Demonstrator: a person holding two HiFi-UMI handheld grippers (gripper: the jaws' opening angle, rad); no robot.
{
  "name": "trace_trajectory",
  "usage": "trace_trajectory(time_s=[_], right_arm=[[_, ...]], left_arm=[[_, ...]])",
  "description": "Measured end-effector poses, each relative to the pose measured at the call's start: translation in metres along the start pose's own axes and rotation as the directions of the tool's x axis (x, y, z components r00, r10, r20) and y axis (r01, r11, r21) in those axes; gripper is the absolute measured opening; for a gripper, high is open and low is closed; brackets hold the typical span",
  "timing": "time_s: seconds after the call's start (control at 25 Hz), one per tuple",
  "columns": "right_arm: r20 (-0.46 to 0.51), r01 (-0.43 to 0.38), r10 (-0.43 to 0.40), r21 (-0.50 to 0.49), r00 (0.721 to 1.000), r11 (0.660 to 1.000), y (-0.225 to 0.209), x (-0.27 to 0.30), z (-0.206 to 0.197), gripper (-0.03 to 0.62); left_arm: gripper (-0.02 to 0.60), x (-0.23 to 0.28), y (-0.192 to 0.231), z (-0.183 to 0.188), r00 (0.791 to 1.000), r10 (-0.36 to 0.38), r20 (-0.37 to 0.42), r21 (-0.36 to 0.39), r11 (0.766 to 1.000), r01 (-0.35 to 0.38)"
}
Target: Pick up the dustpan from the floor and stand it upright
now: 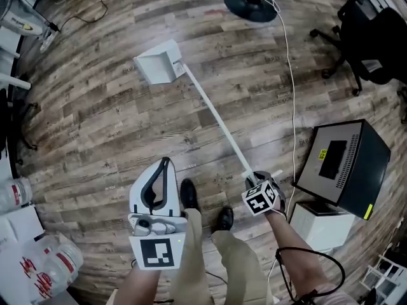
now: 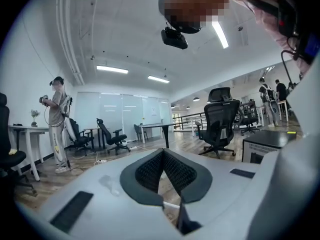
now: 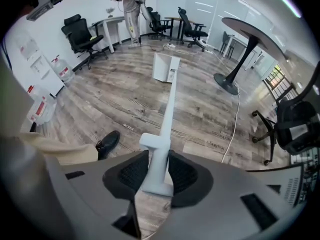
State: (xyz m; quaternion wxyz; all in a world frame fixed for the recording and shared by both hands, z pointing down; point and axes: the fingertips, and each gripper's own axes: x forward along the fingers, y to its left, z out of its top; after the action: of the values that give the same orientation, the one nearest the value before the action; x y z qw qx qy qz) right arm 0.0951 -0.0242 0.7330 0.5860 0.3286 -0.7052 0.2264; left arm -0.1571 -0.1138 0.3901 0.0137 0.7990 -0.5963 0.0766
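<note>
The white dustpan (image 1: pixel 159 62) has its pan on the wood floor ahead of me, and its long thin handle (image 1: pixel 216 122) slants back toward my right side. My right gripper (image 1: pixel 254 182) is shut on the handle's grip end. In the right gripper view the handle (image 3: pixel 167 109) runs from between the pads out to the pan (image 3: pixel 165 68), with the right gripper (image 3: pixel 157 171) clamped round it. My left gripper (image 1: pixel 166 164) is held near my legs, away from the dustpan, tips together and holding nothing. The left gripper (image 2: pixel 162 154) points out across the room.
A black computer case (image 1: pixel 346 164) and a white box (image 1: pixel 321 224) stand at my right, with a white cable (image 1: pixel 289 88) beside the handle. A round table base (image 1: pixel 251 5) and office chair (image 1: pixel 369 37) are farther off. Water bottles (image 1: pixel 16 192) lie left. A person (image 2: pixel 57 119) stands across the room.
</note>
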Motion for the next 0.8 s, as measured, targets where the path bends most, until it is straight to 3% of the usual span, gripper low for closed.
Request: trace_trajectory(time_s=[0.2, 0.48, 0.8], right_arm=[[0.006, 0.005, -0.005, 0.001, 1.000, 1.000, -0.006, -0.055, 0.022, 0.122], [0.051, 0.017, -0.017, -0.005, 0.999, 1.000, -0.022, -0.120, 0.063, 0.104], [0.037, -0.001, 0.001, -0.003, 0.999, 1.000, -0.026, -0.176, 0.092, 0.089]], left_arm=[[0.009, -0.011, 0.003, 0.051, 1.000, 0.008, 0.023, 0.008, 1.000, -0.009], [0.009, -0.020, 0.026, 0.120, 0.993, 0.089, 0.078, -0.031, 0.996, -0.087], [0.009, -0.029, 0.038, 0.170, 0.988, 0.118, 0.103, -0.045, 0.992, -0.114]])
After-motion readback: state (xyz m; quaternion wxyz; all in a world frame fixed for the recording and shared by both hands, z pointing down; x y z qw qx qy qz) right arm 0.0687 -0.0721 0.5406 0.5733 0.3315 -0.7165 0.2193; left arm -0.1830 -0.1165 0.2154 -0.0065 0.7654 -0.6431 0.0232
